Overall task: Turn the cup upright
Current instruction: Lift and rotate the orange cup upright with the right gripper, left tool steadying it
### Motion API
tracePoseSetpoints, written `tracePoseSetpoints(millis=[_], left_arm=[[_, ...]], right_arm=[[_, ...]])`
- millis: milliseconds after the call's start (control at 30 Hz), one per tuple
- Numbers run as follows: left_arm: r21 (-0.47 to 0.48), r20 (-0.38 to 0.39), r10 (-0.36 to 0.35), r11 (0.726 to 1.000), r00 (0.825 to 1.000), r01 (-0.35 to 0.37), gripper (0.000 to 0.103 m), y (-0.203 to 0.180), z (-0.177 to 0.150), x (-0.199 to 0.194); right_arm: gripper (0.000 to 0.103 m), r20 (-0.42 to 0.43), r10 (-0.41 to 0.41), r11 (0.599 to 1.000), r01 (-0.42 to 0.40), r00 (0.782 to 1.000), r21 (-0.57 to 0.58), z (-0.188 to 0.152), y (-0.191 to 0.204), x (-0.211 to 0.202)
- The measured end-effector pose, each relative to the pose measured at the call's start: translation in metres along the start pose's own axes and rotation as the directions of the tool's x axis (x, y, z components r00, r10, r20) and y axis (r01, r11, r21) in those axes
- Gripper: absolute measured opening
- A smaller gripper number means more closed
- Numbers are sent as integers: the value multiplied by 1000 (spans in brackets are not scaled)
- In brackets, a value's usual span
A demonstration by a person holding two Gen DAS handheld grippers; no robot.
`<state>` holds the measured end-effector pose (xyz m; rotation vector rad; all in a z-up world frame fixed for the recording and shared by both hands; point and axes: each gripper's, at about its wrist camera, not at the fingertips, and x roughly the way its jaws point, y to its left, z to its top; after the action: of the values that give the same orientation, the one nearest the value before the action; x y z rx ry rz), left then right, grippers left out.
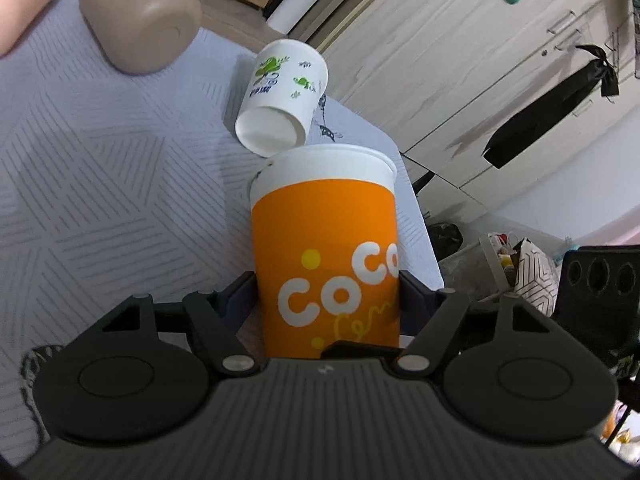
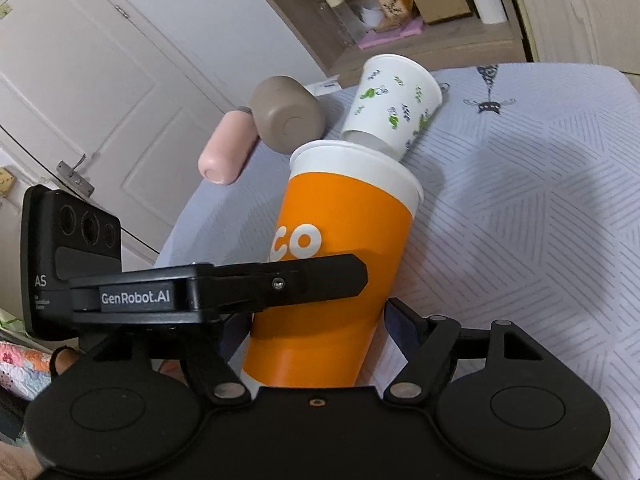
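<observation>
The left wrist view is showing the left gripper (image 1: 328, 292) grasping the orange cup (image 1: 326, 248) low on its body, a finger pressing each side, with the white rim pointing away from the camera. Beyond that rim a white cup with green print (image 1: 282, 98) is lying on its side on the counter (image 1: 100, 184), its open mouth facing the orange cup, and a beige cup (image 1: 140, 16) is lying further back to the left. The counter's right edge is running just beside the orange cup, while bare patterned surface is spreading out to the left. The right wrist view is showing the same orange cup (image 2: 340, 248) tilted between the fingers of the right gripper (image 2: 320, 320); the right finger is standing apart from the cup wall, so this gripper is sitting released around it. Only this view is showing the left gripper (image 2: 224, 288) from the side, crossing the cup, and a pink cylinder (image 2: 228, 148) beside the beige cup (image 2: 288, 116). The white printed cup (image 2: 394, 104) is lying just past the rim, and open counter (image 2: 540, 220) is stretching to the right.
</observation>
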<state>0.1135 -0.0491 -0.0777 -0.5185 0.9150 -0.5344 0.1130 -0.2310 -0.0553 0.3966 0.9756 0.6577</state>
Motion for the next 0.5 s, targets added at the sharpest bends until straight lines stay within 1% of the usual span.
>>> tracePoseSetpoints(millis=[100,200,267,300,367,500], left_arm=[[65,23,8,998,1000,-9,74,-7,-2,-8],[138,47,21,990,999,-28,74,-14,-5,-20],[177,64,28,983,998,-39,74,-18,-7,-26],[213,81,34,976,996,-50,74,-22,-9,-30],[262,119,43,962,992,-73,74,-28,-13,-37],[327,178,58,938,982,-115,74,-31,-18,-53]], right_arm=[[77,19,0,998,1,1000,-60,-2,8,-1],[77,40,-6,992,11,999,-126,-6,18,-3],[77,59,-18,983,29,998,-182,-9,26,-5],[77,70,-25,977,39,997,-209,-11,31,-6],[76,93,-38,959,63,995,-278,-14,41,-6],[76,145,-72,904,126,987,-409,-22,61,-3]])
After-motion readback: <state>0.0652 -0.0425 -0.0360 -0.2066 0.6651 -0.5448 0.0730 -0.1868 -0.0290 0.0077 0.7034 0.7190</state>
